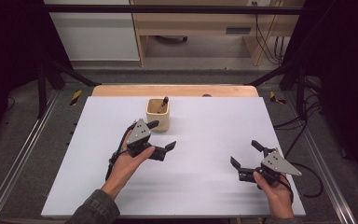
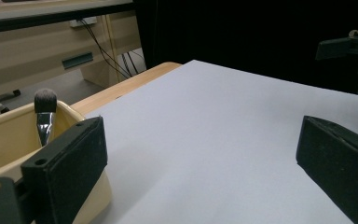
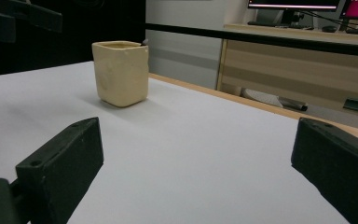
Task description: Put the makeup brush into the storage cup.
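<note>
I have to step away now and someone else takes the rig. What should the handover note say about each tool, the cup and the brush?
Left tool: open, holding nothing, just beside the cream cup, near side.
Right tool: open, holding nothing, over bare white board, well apart from the cup.
Cup: upright toward the far middle of the board.
Brush: stands in the cup, bristles up.
Done: nothing gripped yet.
Left: probably grasp the cup or brush, the left tool being closest.
</note>
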A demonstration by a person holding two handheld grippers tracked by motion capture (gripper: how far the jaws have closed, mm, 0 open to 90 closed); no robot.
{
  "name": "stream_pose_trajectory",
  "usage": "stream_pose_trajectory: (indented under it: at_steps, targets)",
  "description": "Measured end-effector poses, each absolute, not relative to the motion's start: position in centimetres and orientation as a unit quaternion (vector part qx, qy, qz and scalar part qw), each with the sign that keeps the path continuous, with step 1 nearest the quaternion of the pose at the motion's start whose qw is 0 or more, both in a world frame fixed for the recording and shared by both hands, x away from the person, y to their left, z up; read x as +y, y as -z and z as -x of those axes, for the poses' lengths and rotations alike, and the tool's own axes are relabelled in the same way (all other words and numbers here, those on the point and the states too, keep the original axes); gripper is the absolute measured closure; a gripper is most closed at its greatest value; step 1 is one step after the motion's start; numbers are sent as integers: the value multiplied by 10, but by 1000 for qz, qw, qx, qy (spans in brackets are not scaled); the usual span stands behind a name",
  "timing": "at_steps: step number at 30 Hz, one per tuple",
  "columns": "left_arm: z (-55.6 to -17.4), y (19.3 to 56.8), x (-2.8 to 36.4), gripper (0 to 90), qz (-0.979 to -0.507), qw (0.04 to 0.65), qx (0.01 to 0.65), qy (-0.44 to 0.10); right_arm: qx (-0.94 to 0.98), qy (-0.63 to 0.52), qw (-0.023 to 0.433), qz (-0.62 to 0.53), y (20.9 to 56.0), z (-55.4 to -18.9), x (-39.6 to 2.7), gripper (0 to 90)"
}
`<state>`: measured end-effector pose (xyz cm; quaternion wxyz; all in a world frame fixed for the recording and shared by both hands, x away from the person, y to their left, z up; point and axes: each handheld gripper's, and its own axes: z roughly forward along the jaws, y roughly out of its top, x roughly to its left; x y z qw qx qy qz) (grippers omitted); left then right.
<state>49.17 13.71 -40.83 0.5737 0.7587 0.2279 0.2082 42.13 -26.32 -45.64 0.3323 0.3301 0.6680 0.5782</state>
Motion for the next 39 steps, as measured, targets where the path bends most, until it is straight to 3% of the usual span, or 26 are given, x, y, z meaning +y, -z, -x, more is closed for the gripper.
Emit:
stream_pose_trajectory:
  at_steps: [39]
  targets:
    - [-465,437,183,17,-745,582,240,-221,672,-574,332,-331,458,-420,-263,27]
